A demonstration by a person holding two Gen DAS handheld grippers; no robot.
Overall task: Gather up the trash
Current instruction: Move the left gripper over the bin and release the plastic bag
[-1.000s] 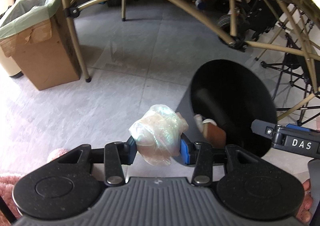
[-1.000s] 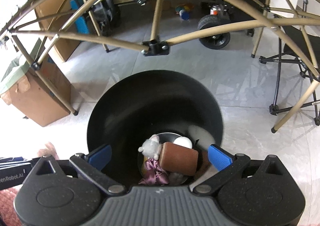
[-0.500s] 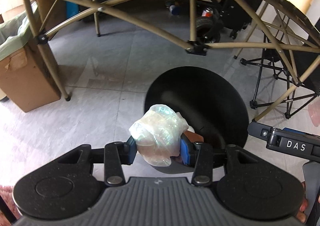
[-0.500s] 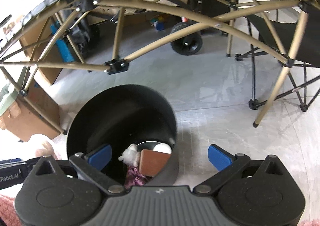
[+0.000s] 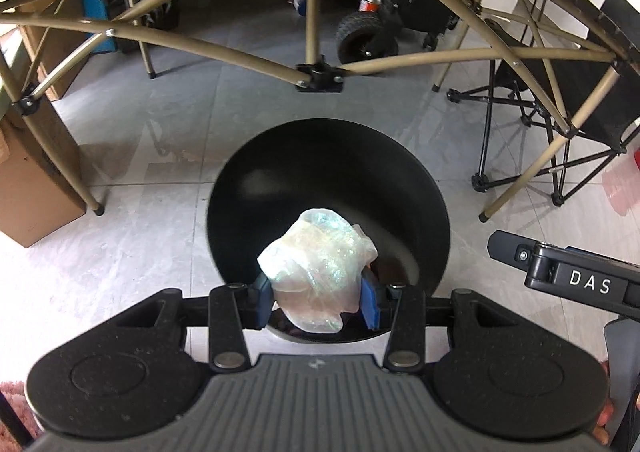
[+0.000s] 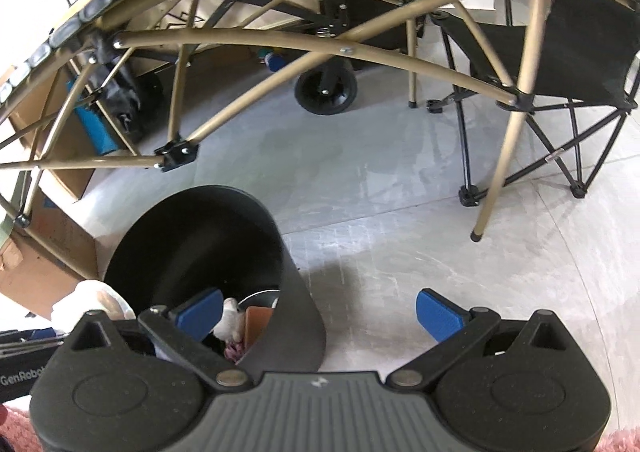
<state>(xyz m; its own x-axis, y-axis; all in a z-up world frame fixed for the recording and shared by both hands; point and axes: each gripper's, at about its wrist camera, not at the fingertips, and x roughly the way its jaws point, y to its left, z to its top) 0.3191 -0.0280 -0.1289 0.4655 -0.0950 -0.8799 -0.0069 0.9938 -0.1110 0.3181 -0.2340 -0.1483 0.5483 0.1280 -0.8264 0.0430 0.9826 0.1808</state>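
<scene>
Both left gripper (image 5: 317,302) pads tight on crumpled plastic wad (image 5: 318,276) above black bin (image 5: 434,188); right gripper (image 6: 320,312) wide, empty.

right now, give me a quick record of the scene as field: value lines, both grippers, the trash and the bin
left gripper: shut on the crumpled plastic wrap, held over the bin's opening
right gripper: open, nothing between the pads, beside the bin
bin: black, round, upright on the grey tiled floor
bin contents: some trash at the bottom, including a white wad and a brown piece
wrap status: not yet dropped
surroundings: tan folding table frame, cardboard box, black folding chair
</scene>
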